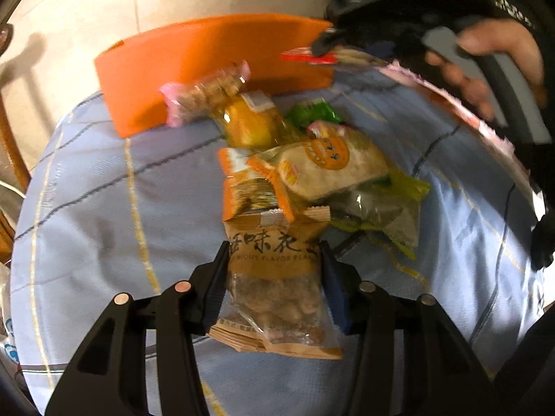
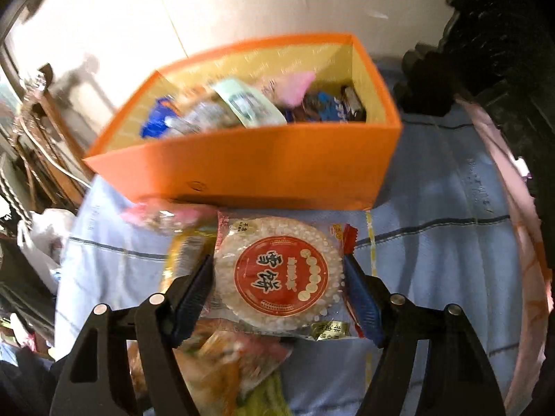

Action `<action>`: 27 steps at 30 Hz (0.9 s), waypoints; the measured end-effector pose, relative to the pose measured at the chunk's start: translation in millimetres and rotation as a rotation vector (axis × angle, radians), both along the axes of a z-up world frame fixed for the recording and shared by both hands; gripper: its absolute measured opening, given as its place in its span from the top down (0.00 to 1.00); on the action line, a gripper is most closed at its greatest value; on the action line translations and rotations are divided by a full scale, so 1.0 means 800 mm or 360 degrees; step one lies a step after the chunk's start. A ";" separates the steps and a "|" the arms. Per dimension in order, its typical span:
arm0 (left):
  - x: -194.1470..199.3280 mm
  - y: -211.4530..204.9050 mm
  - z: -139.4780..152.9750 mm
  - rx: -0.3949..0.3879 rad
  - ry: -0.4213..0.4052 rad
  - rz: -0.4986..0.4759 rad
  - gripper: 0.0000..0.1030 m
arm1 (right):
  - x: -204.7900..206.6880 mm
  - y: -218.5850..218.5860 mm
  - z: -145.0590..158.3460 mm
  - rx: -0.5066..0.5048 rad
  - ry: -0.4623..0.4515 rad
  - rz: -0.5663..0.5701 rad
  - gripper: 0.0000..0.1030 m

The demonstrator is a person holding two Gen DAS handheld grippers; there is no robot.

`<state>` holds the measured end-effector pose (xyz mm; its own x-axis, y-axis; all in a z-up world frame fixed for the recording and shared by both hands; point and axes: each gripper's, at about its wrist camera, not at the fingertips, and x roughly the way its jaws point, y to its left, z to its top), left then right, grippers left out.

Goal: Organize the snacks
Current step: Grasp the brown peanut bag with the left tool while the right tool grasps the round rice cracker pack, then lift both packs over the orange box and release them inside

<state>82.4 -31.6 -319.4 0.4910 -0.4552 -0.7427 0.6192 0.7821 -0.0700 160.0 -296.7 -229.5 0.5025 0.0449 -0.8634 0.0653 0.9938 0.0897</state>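
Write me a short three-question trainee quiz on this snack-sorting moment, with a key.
1. True or false: the orange box already has snacks in it.
2. What does the left gripper hold? A) peanut packet B) green candy C) nothing
3. Fill in: the right gripper is shut on a round ____ in a clear wrapper.

Key: 1 true; 2 A; 3 rice cracker.

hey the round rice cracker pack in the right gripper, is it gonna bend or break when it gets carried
The rice cracker pack looks like a stiff disc, so it probably won't flop. Puffed rice suggests it is light but brittle; the right gripper squeezing its edges could crack it. The glossy wrapper may slip.
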 end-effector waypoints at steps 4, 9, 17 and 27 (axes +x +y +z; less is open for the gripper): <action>-0.006 0.014 0.034 -0.0064 -0.0087 0.0025 0.53 | -0.025 0.003 0.038 0.0034 -0.0065 0.0008 0.28; 0.004 0.022 0.088 -0.0117 -0.0182 0.0079 0.53 | -0.053 0.014 0.086 0.0033 -0.0165 0.0028 0.28; 0.060 0.028 0.186 -0.0161 -0.0296 0.0315 0.53 | -0.052 0.029 0.165 -0.0008 -0.0354 0.0047 0.28; 0.163 0.018 0.303 -0.0190 -0.0462 0.0503 0.53 | -0.011 0.037 0.242 -0.0085 -0.0549 0.0087 0.28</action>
